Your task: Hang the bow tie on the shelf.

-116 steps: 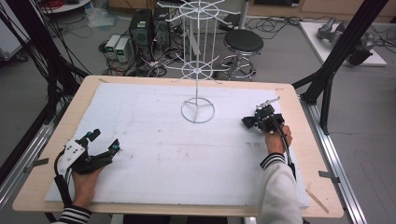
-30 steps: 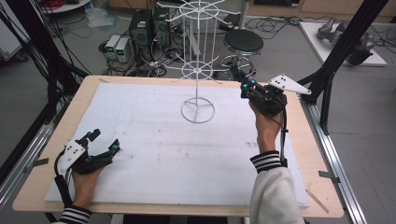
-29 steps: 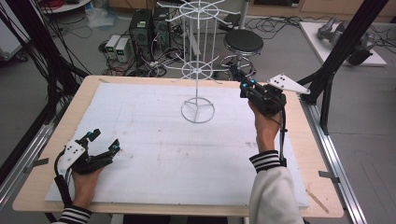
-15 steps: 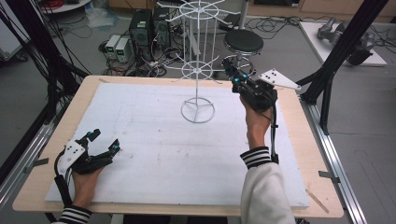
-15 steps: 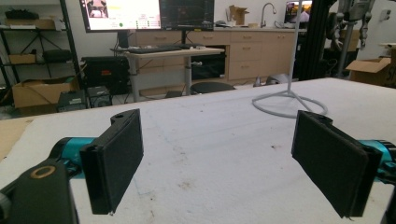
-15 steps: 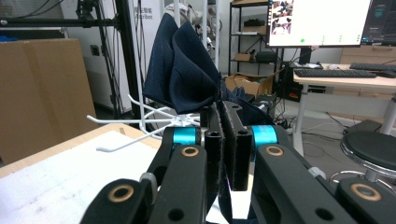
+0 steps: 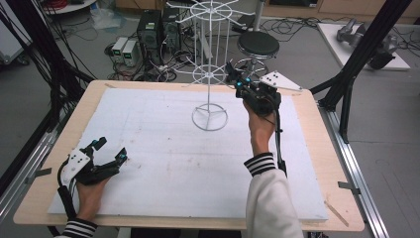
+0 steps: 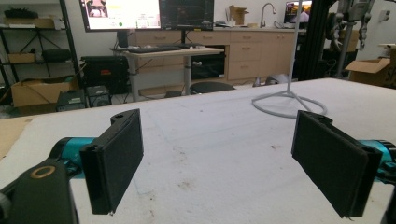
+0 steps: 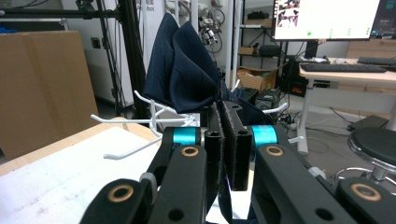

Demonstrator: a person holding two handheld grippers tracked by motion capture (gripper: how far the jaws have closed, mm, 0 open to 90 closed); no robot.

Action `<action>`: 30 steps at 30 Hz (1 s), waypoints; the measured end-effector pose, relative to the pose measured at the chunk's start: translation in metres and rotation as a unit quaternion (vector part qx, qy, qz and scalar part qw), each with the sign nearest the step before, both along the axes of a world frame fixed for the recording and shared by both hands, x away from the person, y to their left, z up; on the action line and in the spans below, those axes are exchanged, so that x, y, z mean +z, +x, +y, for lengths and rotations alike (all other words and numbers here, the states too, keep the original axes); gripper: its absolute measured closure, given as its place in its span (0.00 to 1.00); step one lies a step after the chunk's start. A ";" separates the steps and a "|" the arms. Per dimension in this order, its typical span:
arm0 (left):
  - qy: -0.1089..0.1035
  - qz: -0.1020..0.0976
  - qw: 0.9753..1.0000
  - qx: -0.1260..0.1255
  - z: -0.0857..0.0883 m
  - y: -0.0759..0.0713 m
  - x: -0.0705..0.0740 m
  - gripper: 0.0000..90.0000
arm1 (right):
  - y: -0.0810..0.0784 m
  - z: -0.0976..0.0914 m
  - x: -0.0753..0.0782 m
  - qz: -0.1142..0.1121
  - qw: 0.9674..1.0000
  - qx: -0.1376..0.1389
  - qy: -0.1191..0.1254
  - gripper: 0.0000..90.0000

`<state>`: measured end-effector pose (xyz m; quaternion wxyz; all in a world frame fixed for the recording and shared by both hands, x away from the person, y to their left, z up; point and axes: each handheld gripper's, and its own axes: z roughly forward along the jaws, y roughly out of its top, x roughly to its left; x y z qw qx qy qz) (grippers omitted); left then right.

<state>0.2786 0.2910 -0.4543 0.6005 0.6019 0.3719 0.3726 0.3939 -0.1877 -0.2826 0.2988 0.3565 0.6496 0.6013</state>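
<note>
Right gripper view — right gripper (image 9: 227, 140) pinches a dark navy cloth (image 9: 184, 70), folded and peaked, by the white wire rack (image 9: 140, 119).

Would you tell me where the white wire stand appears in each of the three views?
High view: the white wire stand rises at top centre.
Left gripper view: upper right, its ring base and pole.
Right gripper view: left of centre, its arms beside the dark blue cloth.
Shared landmark: the white mat.
</note>
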 end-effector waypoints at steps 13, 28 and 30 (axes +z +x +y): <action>-0.001 0.001 1.000 0.000 0.000 0.000 0.000 0.19 | 0.008 0.013 -0.008 0.012 1.000 0.002 -0.004 0.97; -0.001 0.001 1.000 -0.001 0.000 0.000 0.000 0.19 | 0.011 0.023 -0.013 0.027 0.999 0.020 -0.020 0.97; 0.000 0.001 1.000 -0.001 0.000 0.000 0.000 0.19 | 0.012 0.023 -0.015 0.030 0.999 0.023 -0.023 0.97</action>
